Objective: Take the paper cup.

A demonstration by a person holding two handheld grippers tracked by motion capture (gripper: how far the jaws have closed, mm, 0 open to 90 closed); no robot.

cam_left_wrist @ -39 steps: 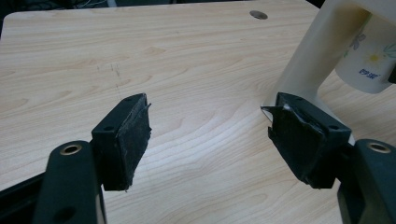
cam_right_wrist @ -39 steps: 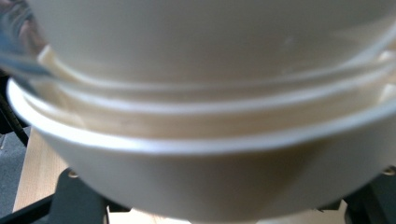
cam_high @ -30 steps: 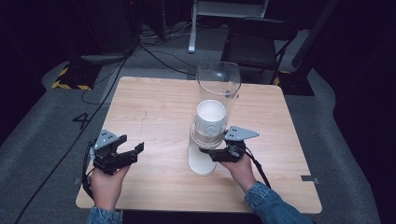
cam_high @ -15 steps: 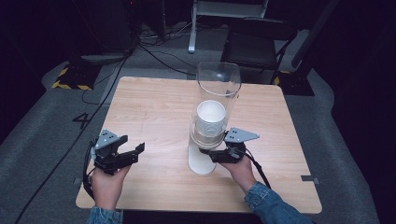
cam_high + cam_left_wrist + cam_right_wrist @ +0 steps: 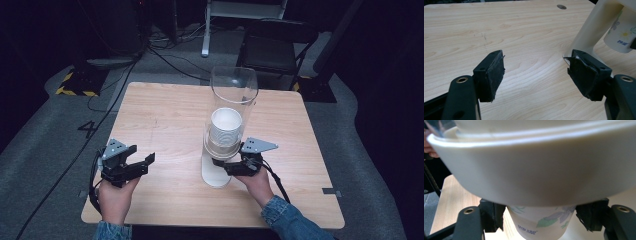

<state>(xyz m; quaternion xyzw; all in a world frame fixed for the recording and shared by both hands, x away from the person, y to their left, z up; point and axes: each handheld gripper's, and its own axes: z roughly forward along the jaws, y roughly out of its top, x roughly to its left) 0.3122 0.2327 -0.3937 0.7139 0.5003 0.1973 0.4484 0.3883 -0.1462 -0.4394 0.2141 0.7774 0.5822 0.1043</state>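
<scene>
Here, my right claw [image 5: 540,220] sits under the cream collar [image 5: 536,167] of the cup dispenser [image 5: 227,135], jaws either side of the bottom paper cup [image 5: 541,225]. Pads look close to its wall, left one seemingly touching; whether they have truly clamped it, I cannot tell. Left claw [image 5: 536,75] released, jaws wide, holding nothing, resting near the tabletop's [image 5: 165,115] near-left corner.

Dispenser stands about mid-table, a little toward the near edge; clear tube [image 5: 233,100] tall, cup stack [image 5: 226,127] inside, foot [image 5: 216,172] small.

Risks, as I judge them:
- Thin paper wall: hard squeeze crushes the cup.
- Pull off-axis and the tall tube tips; nothing braces the foot, left claw well apart.
- Nested cups may come down two together.
- Light grip slips off the tapered wall.
</scene>
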